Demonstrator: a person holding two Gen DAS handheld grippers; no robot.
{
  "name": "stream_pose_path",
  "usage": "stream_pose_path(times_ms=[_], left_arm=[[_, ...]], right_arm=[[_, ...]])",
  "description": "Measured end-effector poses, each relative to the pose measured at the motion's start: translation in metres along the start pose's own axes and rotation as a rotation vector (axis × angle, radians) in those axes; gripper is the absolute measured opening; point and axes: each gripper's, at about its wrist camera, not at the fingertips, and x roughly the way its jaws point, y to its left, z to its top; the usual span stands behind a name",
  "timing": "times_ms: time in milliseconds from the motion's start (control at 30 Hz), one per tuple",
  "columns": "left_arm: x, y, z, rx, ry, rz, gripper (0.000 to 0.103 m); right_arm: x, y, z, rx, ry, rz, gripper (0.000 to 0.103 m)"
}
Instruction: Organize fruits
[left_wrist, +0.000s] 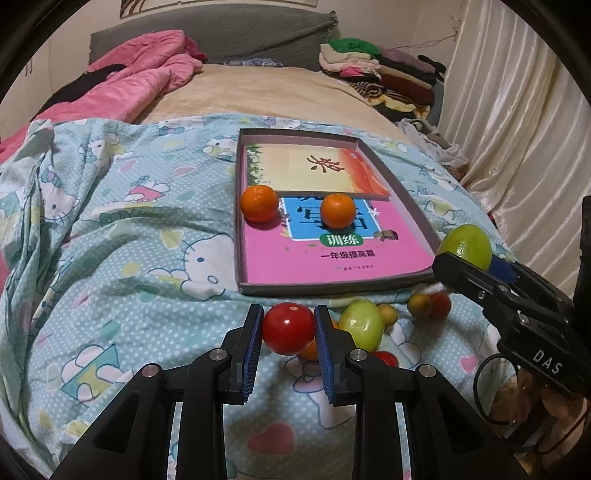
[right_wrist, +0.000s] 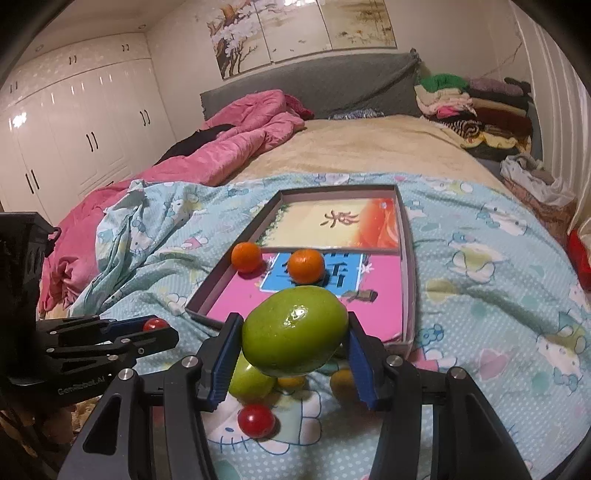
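My left gripper (left_wrist: 289, 326) is shut on a small red tomato (left_wrist: 288, 328), held just above the quilt in front of the shallow box. My right gripper (right_wrist: 291, 338) is shut on a large green fruit (right_wrist: 295, 330), lifted near the box's near right corner; in the left wrist view that green fruit (left_wrist: 467, 242) shows at the right. Two oranges (left_wrist: 259, 204) (left_wrist: 337, 210) sit inside the box (left_wrist: 332, 286), one against its left wall. Loose on the quilt lie another green fruit (left_wrist: 362, 325), small yellowish fruits (left_wrist: 419, 304) and small red tomatoes (right_wrist: 256, 421).
The box lies on a pale blue cartoon quilt (left_wrist: 129, 240) over a bed. A pink duvet (left_wrist: 140, 74) is bunched at the far left, folded clothes (left_wrist: 376, 70) are stacked at the far right, and a cream curtain (left_wrist: 517, 129) hangs along the right side.
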Motion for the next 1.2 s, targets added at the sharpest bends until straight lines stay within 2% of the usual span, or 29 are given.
stream_pose_path(times_ms=[1200], left_arm=[[0.016,-0.014,0.036,-0.011,-0.030,0.038,0.028]], right_arm=[[0.002,-0.015,0.022,0.023,-0.045,-0.012,0.054]])
